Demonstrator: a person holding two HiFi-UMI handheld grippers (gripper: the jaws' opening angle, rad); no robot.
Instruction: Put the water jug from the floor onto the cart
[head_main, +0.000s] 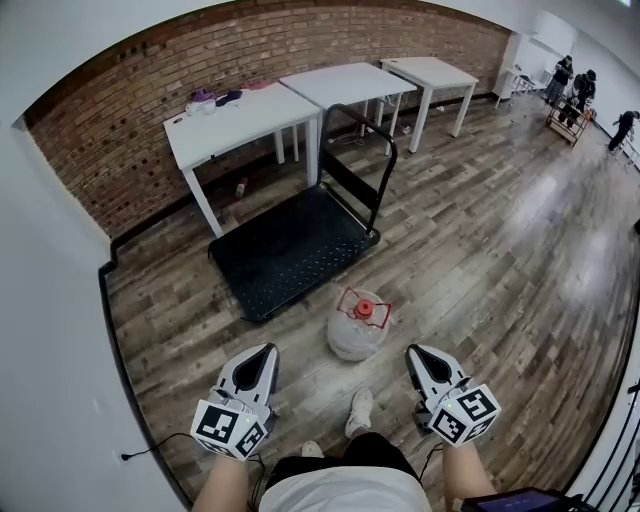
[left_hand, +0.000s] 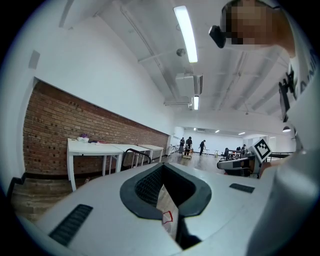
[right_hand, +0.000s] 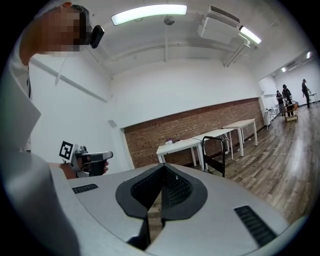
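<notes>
— Wooden plank flooring (head_main: 480, 250) is seen underfoot, bounded by a rough brick wall (head_main: 130, 150). How are the fingers set?

— Both pairs are closed, and nothing is gripped. On the left gripper (head_main: 262, 352) and the right gripper (head_main: 415, 352) the dark ribbed pads (right_hand: 175, 187) are brought together to a point, framed by smooth grey shells.

— Where is the water jug found?

— The water jug (head_main: 357, 325) is stood on the floor between the two grippers and slightly ahead of them, touched by neither. It is rounded, translucent white and topped by a red cap (head_main: 364, 308). Just beyond it the cart (head_main: 290, 250) is placed: a flat black textured deck, with a black tubular handle (head_main: 372, 150) raised at its far end. White tables (head_main: 240, 115) are lined along the wall.

— What is given by one view alone?

— The jug's full shape and the deck are shown only by the head view. In the left gripper view a mere sliver of the jug is glimpsed through the slit beneath the jaws, and tube lights (left_hand: 186, 32) are seen overhead. In the right gripper view the left gripper is caught side-on.
</notes>
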